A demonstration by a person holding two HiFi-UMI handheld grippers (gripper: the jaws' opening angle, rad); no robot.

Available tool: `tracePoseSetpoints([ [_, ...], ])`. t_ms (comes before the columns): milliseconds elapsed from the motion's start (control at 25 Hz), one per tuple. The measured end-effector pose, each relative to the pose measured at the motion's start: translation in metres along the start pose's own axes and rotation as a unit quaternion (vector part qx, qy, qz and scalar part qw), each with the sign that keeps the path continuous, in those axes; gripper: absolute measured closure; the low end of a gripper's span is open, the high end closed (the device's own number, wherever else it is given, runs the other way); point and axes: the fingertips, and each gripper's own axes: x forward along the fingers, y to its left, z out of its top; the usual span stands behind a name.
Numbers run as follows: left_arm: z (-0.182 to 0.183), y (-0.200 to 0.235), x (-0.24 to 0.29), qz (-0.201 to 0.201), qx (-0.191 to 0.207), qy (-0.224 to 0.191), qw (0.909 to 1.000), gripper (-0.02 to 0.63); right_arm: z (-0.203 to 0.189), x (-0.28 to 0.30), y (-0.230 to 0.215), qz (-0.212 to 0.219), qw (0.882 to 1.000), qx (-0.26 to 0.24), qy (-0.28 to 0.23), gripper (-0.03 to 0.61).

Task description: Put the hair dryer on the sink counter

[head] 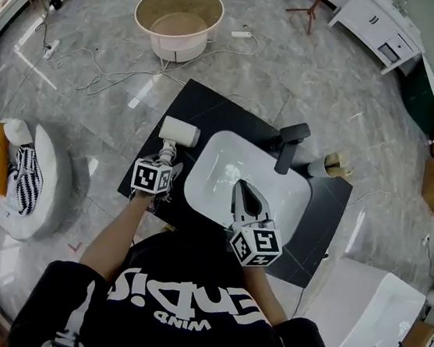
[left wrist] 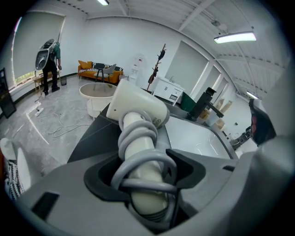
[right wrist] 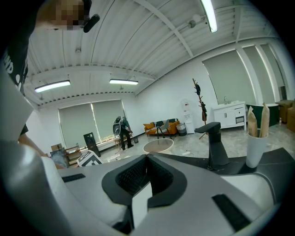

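Most of the head view is grey marble floor (head: 329, 88), with loose cables and a round beige tub (head: 170, 45) beyond the work area. Next in size is the dark tabletop (head: 326, 214), which carries a white sink basin (head: 225, 170). A black faucet (head: 291, 143) and a cup (head: 320, 168) of wooden sticks stand along the basin's far edge.

The hair dryer (head: 180, 132) lies over the tabletop just left of the basin, its white head pointing away from the person and nothing beside it. The left gripper (head: 168, 153) reaches forward on a bare, nearly straight forearm. Its jaws stand wide around the dryer's handle, and the pads seem to press on the grey cord (left wrist: 138, 138) coiled round that handle, though the close view leaves this uncertain. The right gripper (head: 241, 186) hangs above the basin's near half, angled toward the faucet, jaws closed together with nothing between them.
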Motion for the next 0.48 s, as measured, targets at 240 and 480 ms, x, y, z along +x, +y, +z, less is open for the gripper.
tracePoseSetpoints([
  [240, -0.0025, -0.0012, 0.0026, 0.012, 0.000, 0.004, 0.9999, 0.341, -0.0015, -0.0051, -0.0022, 0.000, 1.000, -0.001, -0.002, 0.555],
  [480, -0.0030, 0.0016, 0.0015, 0.041, 0.003, 0.010, 0.9991, 0.337, -0.0006, -0.0095, -0.0061, -0.003, 1.000, -0.001, -0.002, 0.555],
])
